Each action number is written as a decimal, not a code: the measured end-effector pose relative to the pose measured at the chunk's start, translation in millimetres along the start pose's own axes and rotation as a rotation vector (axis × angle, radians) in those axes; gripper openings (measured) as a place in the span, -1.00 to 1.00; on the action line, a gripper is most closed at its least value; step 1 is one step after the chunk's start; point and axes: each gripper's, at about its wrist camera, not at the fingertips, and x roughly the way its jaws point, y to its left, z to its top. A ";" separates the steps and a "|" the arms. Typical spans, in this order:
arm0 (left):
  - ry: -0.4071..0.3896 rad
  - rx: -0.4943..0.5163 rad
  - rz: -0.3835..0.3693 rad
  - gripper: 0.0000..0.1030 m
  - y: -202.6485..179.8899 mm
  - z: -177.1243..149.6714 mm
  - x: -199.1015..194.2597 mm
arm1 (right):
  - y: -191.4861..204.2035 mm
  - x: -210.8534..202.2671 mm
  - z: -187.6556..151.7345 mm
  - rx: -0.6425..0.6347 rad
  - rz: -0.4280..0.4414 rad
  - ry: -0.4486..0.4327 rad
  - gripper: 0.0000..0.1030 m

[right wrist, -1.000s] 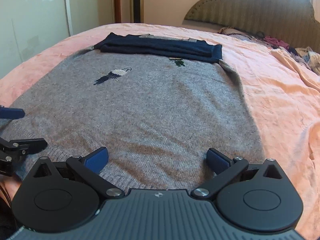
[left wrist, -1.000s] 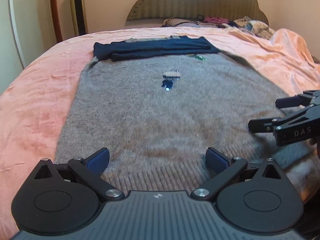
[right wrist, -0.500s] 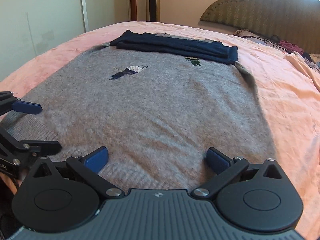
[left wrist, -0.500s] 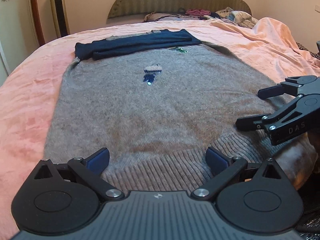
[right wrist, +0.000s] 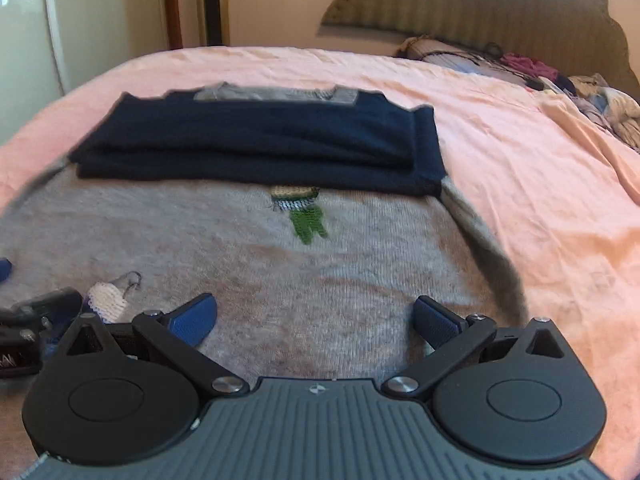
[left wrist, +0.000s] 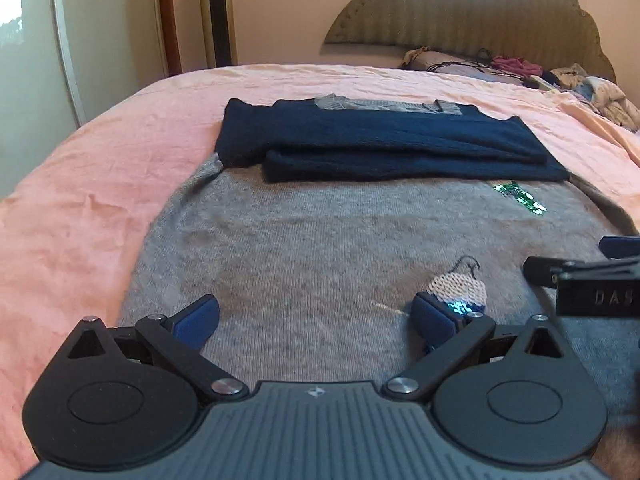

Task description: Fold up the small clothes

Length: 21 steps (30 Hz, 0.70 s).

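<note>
A: Item: grey sweater point(left wrist: 320, 248), spread flat on pink bed point(left wrist: 80, 200), navy sleeves point(left wrist: 380, 148) folded across far end.

B: Handling: soft, limp knit; pinch edges. Left gripper point(left wrist: 316, 316), right gripper point(right wrist: 316, 316): wide apart, empty.

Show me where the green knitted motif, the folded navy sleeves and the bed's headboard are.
green knitted motif point(right wrist: 308, 222): right wrist view, on its green lower part.
folded navy sleeves point(right wrist: 256, 140): right wrist view, middle of the stacked dark fabric.
headboard point(left wrist: 472, 20): left wrist view, centre of its ribbed panel.
</note>
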 end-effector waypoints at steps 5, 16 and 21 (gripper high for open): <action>0.017 0.041 -0.039 1.00 10.3 -25.1 -31.9 | -4.6 -34.7 -38.6 -0.021 0.020 -0.039 1.00; 0.033 0.078 -0.081 1.00 20.1 -72.8 -92.4 | -12.3 -115.4 -108.9 -0.057 0.054 -0.050 1.00; 0.057 0.060 -0.082 1.00 40.6 -85.3 -114.9 | -17.3 -131.0 -107.8 -0.067 0.071 0.014 1.00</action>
